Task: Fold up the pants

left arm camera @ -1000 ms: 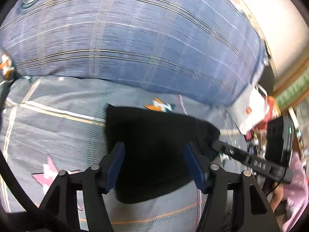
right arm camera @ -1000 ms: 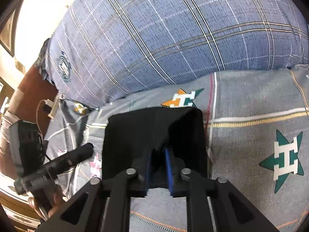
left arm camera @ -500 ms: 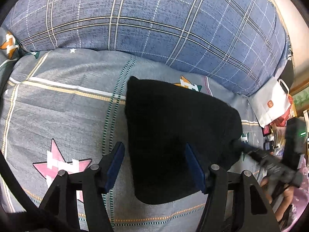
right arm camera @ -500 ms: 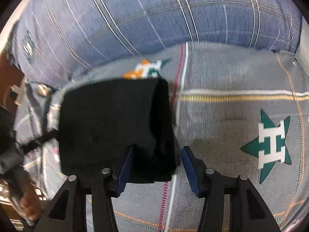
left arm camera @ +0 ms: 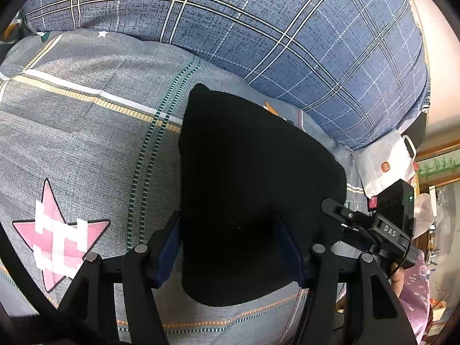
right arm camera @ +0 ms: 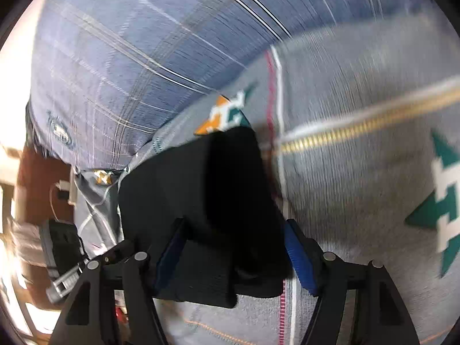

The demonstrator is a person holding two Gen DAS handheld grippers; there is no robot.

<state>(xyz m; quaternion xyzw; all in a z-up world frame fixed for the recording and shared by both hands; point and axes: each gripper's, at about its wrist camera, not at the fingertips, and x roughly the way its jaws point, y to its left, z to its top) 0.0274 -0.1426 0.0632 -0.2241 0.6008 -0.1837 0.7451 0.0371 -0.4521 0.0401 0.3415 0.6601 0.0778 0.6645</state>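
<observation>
The left gripper (left arm camera: 227, 247) stands apart, straddling the near edge of the pants (left arm camera: 247, 189) without pressing them. The right gripper (right arm camera: 234, 254) has just been opening; its jaws stand apart with the folded edge between them. The pants, one black bundle, lie folded on the bed (left arm camera: 80, 149), just before one plaid pillow (left arm camera: 258, 28). To finish the release well, both grippers should probably back off straight, without dragging cloth. One white bag (left arm camera: 382, 166) sits beyond. Two grippers, one pair of pants.
</observation>
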